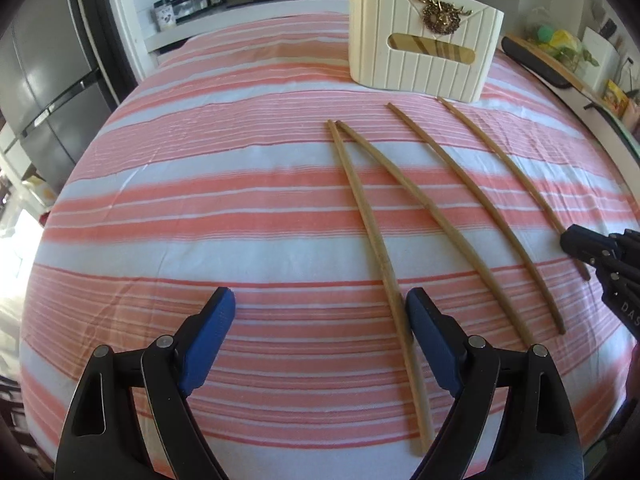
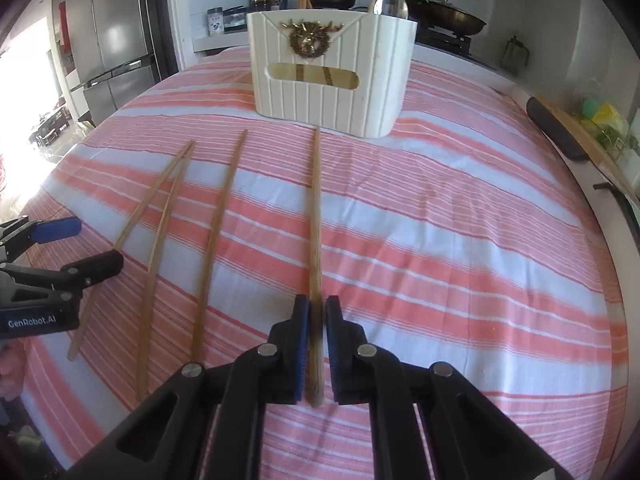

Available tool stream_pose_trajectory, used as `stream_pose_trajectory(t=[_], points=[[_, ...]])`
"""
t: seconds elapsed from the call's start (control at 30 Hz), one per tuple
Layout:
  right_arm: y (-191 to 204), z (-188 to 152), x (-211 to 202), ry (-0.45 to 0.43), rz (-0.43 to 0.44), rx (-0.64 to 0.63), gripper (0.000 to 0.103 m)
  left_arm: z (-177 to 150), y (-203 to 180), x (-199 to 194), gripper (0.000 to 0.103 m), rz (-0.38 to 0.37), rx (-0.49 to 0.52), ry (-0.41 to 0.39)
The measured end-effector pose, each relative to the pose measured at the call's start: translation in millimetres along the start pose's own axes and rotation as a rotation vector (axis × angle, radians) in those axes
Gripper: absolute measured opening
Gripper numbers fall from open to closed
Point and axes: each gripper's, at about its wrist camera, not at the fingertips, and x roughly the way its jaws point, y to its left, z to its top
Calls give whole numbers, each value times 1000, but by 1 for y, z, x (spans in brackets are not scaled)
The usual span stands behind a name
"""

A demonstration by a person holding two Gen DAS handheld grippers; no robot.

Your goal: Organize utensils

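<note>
Wooden chopstick [image 2: 316, 216] lay lengthwise, near to far toward the holder [image 2: 332, 76], where I had my right gripper [image 2: 317, 312] clamped on its near end, my left gripper [image 1: 320, 312] gaping empty.

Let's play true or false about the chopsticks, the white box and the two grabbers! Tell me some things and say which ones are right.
1. Four chopsticks lie on the striped cloth. True.
2. The right gripper is wide open over bare cloth. False: it is shut on the rightmost chopstick.
3. The left gripper is open. True.
4. The left gripper holds the leftmost chopstick. False: that chopstick passes just inside one of its fingers, ungripped.
5. The white utensil holder lies tipped over. False: it stands upright at the far ends of the chopsticks, with a spoon sticking out.
</note>
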Motion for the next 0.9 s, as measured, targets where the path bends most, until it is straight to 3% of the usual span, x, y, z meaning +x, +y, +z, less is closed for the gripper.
stream_pose_trajectory(t=[0.47,0.57,0.63,0.73,0.8,0.9], points=[[-27,-37,-31,70,-60,90,9,-3,33,-1,89,26,-12,20],[-29,-36,-31,83,-30,102,17,-2,35,1,90,20,-7,23],[-27,-33,-29,78,-29,85,30,-1,34,2,90,21,1,22],[-21,-25,-22,77,-37,35,30,3,30,3,89,21,11,19],[-19,-18,-14,66,-45,12,30,5,28,3,84,13,12,12],[-21,-8,-6,42,-47,14,29,8,23,2,60,-18,2,0]])
